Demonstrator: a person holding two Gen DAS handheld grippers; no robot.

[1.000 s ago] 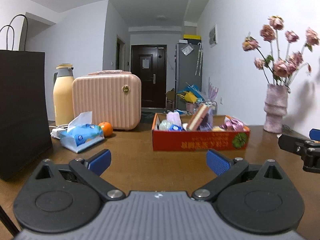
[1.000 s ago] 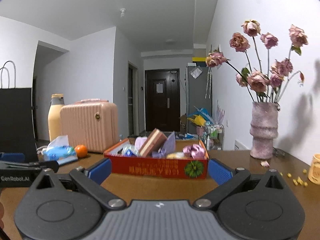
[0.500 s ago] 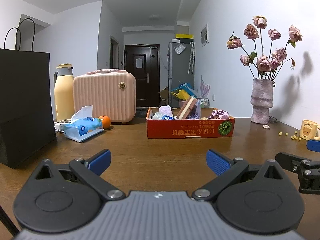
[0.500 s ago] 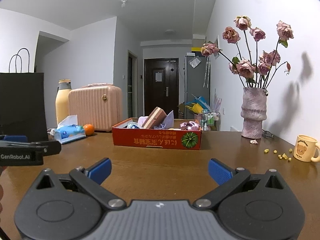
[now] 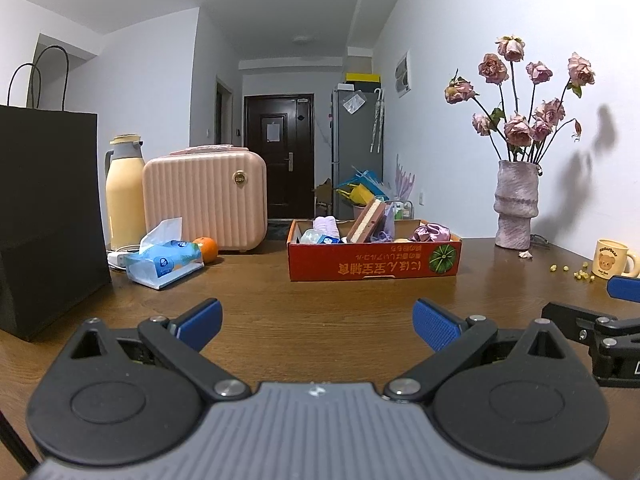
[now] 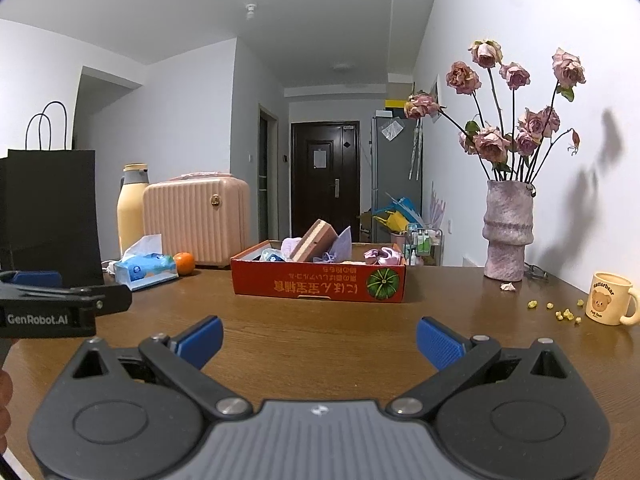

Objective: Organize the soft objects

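Landmark: red box [image 5: 374, 266] mid-desk [image 5: 320, 312].

Left of box: black paper bag [image 5: 44, 216], yellow flask [image 5: 125, 196], pink case [image 5: 204, 198], tissue pack [image 5: 164, 264] with an orange [image 5: 208, 249] just beside it.

In box: a pale purple soft roll [image 5: 326, 226], a brown-and-cream sponge [image 5: 366, 222] leaning upright, lilac fabric [image 5: 386, 232], a satin scrunchie [image 5: 432, 233] at the right end. The soft things lie in the box now; this fits either sorted contents or a heap waiting to be sorted.

Right of box: vase of dried roses [image 5: 516, 208], bear mug [image 5: 614, 258], yellow crumbs [image 5: 576, 272].

Left claw [image 5: 316, 322]: spread wide, holding nothing, well short of the box. Right claw [image 6: 320, 340]: likewise spread, nothing between the pads.

Handling note: soft pieces compress, so pinch near the middle and come in from above the box wall.

Versus 1.0 s ago: both views sit farther back from the box; mug and crumbs have come into the left view.
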